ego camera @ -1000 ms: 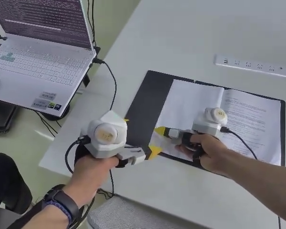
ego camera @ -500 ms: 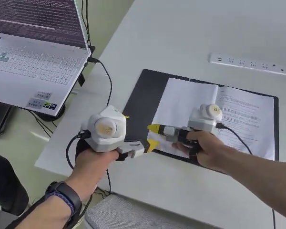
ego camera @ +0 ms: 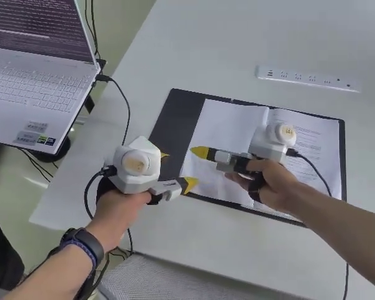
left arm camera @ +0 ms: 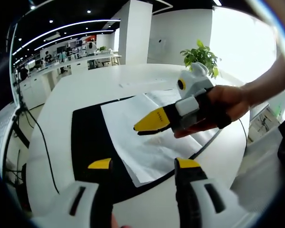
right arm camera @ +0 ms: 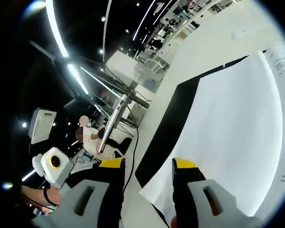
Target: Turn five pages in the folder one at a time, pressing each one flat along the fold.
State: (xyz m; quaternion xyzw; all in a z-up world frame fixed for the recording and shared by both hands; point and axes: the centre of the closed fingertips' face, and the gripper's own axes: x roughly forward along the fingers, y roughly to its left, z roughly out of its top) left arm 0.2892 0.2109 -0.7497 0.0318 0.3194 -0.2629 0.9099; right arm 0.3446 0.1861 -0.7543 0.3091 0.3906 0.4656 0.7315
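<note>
1. Since a second ago the view has swung, but both grippers keep their places by the near left corner of the folder's pages, and the folder lies as it did.
2. A white table [ego camera: 237,37] takes up most of the head view. An open laptop [ego camera: 31,94] sits off its left side.
3. The black folder [ego camera: 172,128] lies open and flat near the table's front edge. It holds white sheets. The left page [ego camera: 231,125] shows a blank face, and a bare black strip of cover lies to its left. The right page [ego camera: 315,140] carries printed text.
4. The left hand [ego camera: 115,209], with a dark wristband [ego camera: 81,240], reaches in from the lower left. The right hand [ego camera: 272,184] reaches in from the lower right, over the folder's near edge.
5. The left gripper [ego camera: 189,183] points right, its yellow tips at the folder's near edge, just beside the left page's near corner. Its own view shows the jaws spread with nothing between them.
6. The right gripper [ego camera: 200,152] points left, its tips over the left page. Its own view shows the jaws spread apart above the page, gripping nothing.
7. A white power strip [ego camera: 306,78] lies beyond the folder's far edge.
</note>
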